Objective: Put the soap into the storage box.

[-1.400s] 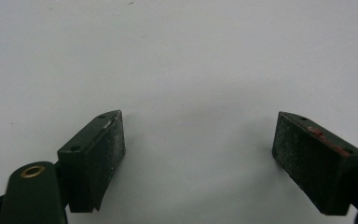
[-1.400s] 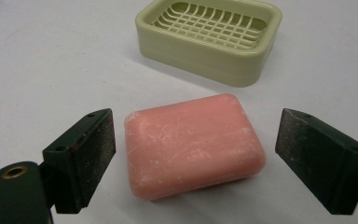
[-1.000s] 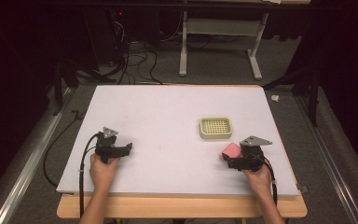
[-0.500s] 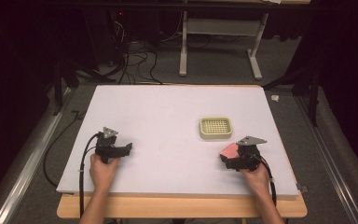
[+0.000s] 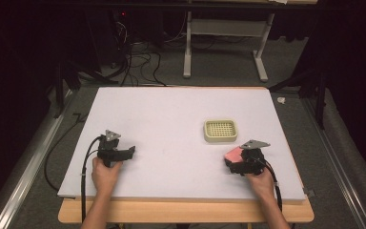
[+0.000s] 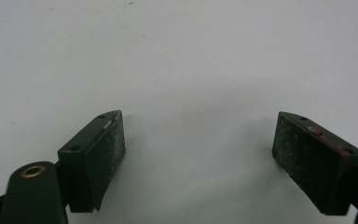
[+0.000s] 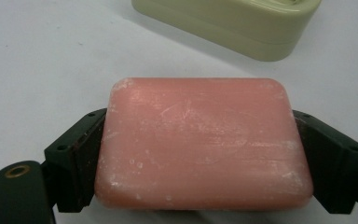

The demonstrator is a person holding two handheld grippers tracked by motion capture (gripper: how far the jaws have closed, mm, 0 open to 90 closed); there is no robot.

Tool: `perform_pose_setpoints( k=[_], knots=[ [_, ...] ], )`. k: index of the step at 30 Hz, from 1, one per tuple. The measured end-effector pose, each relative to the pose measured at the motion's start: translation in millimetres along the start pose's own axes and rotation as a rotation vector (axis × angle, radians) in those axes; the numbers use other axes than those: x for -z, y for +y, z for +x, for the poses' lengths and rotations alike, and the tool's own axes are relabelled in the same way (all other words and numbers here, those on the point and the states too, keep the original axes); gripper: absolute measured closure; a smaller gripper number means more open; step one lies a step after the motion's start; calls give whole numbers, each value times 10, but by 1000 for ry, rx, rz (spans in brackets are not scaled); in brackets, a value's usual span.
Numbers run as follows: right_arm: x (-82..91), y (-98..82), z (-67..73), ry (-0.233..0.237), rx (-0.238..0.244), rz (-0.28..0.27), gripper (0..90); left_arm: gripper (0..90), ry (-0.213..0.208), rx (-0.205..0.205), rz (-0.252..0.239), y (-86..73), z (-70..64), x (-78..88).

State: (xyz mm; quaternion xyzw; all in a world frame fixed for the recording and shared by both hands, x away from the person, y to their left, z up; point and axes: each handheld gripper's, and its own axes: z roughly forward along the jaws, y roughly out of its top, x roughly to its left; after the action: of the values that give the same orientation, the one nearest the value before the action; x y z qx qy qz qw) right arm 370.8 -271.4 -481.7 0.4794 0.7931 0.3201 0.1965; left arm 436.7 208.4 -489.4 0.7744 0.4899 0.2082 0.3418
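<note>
Notably, we found the right hand-held gripper [image 5: 237, 161] pinching the pink soap bar [image 7: 203, 142], drawn back slightly toward the desk's [image 5: 171, 114] near right edge, away from the soap dish [image 5: 220, 130]. Placement remained pending. Left hand-held gripper [image 6: 200, 154] rested spread, empty.

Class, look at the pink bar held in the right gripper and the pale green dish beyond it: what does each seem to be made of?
Pink bar: probably soap, with a waxy matte surface, whitish scuffs and rounded corners. Pale green dish: likely moulded plastic, with a smooth, slightly glossy wall, rounded edges and a grid top, so probably a soap dish. Right gripper: the jaws look like hard black plastic, pressed against the bar's two sides.
</note>
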Motion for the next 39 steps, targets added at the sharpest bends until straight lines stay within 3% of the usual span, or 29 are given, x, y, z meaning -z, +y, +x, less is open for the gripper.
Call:
perform_pose_setpoints(
  k=[12,39],
  knots=[
    [22,13,-19,22,-35,2,137,174,0,0,0,0,0,0],
    [282,291,-56,86,-74,-92,137,174,0,0,-1,0,0,-1]
  ],
)
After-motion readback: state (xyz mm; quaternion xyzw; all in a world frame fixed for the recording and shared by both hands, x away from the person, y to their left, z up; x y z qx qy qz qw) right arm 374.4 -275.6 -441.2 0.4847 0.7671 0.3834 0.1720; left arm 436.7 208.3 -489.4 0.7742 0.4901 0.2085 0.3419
